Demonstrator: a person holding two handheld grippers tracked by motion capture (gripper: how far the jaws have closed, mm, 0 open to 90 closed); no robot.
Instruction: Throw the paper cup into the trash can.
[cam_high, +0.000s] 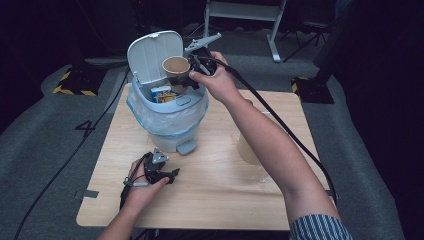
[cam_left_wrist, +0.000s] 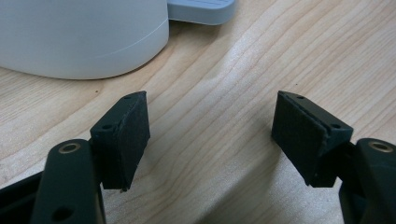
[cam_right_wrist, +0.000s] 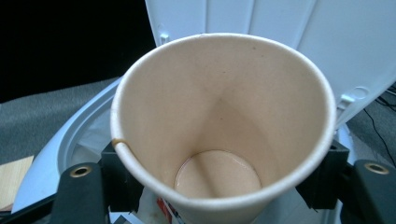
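A beige paper cup (cam_high: 176, 70) hangs tilted over the open white pedal bin (cam_high: 185, 102), mouth toward the camera. My right gripper (cam_high: 192, 75) is shut on it. In the right gripper view the cup (cam_right_wrist: 224, 93) sits squeezed between both black pads, empty, with the raised lid (cam_right_wrist: 280, 23) just behind it. The left gripper (cam_high: 172, 175) rests low on the table (cam_high: 225, 200) in front of the bin. In the left gripper view its jaws (cam_left_wrist: 210, 135) stand open over bare wood with nothing between them, and the bin's base (cam_left_wrist: 79, 37) lies ahead.
The bin holds a plastic liner and a blue and yellow carton (cam_high: 161, 93). Its lid (cam_high: 150, 52) stands upright at the back and its grey pedal (cam_high: 186, 146) sticks out in front. A beige cup-like object (cam_high: 247, 147) is partly hidden behind the right forearm.
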